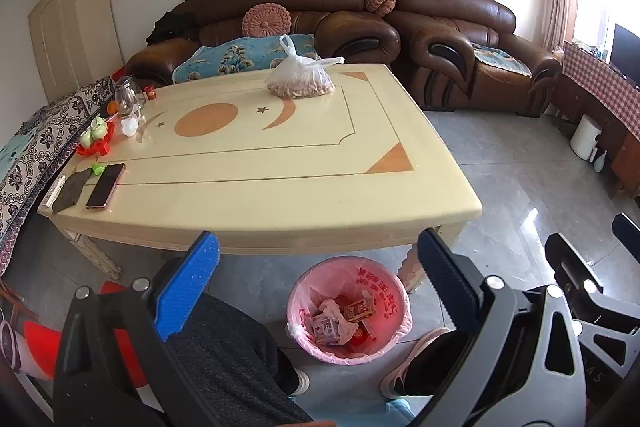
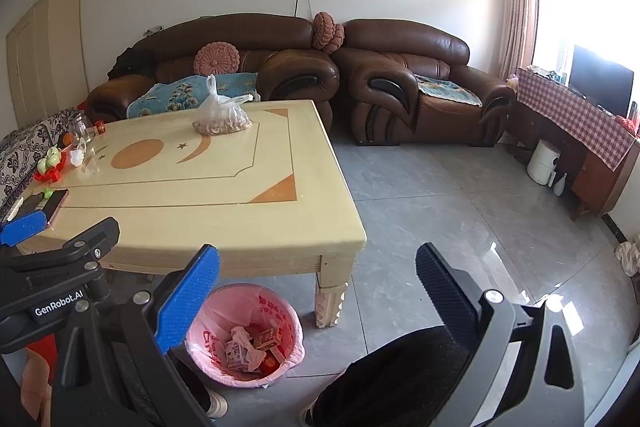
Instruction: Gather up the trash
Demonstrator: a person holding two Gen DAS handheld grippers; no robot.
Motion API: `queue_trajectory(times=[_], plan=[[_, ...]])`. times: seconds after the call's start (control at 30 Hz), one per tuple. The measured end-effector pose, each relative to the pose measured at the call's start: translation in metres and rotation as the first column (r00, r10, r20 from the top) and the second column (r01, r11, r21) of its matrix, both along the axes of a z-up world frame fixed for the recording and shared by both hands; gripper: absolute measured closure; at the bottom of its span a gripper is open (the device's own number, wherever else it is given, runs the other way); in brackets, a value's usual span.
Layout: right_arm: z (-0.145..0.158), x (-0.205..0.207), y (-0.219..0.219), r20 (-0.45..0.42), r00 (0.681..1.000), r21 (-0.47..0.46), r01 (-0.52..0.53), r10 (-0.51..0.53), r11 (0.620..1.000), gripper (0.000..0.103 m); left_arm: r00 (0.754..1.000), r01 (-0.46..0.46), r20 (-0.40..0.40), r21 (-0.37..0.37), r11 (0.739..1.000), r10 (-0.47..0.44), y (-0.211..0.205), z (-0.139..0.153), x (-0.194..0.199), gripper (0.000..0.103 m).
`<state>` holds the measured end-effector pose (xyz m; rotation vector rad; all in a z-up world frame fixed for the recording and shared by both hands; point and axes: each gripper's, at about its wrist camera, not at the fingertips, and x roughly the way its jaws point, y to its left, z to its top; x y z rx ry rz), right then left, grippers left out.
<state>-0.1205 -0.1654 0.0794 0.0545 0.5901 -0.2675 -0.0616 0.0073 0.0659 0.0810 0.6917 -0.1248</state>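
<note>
Trash sits in the pink-lined bin on the floor, by the near edge of the table. Left gripper and right gripper both hang wide open, holding nothing. Judging what remains: scan the tabletop's left clutter before reaching for anything.

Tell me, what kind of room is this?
Most likely a home living room: brown leather sofas stand against the wall, a low cream coffee table sits before them, and a television stands by the window.
</note>
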Motion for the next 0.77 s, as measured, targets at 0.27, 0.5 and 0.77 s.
queue_trajectory(times=[0.27, 0.5, 0.77], plan=[[-0.0019, 0.0024, 0.0041, -0.001, 1.0, -0.011, -0.007, 0.007, 1.0, 0.007, 1.0, 0.009, 0.011, -0.005, 1.0, -0.009, 0.0011, 0.0003, -0.0024, 0.006], [-0.0015, 0.0011, 0.0062, 0.001, 1.0, -0.011, -0.011, 0.011, 1.0, 0.007, 1.0, 0.007, 0.01, -0.008, 1.0, -0.007, 0.002, 0.0005, -0.0007, 0.006], [-0.0038, 0.0029, 0.0069, -0.005, 1.0, -0.008, -0.022, 0.022, 1.0, 0.007, 1.0, -0.006, -0.008, -0.005, 1.0, 0.006, 0.0032, 0.0003, 0.0021, 0.006]])
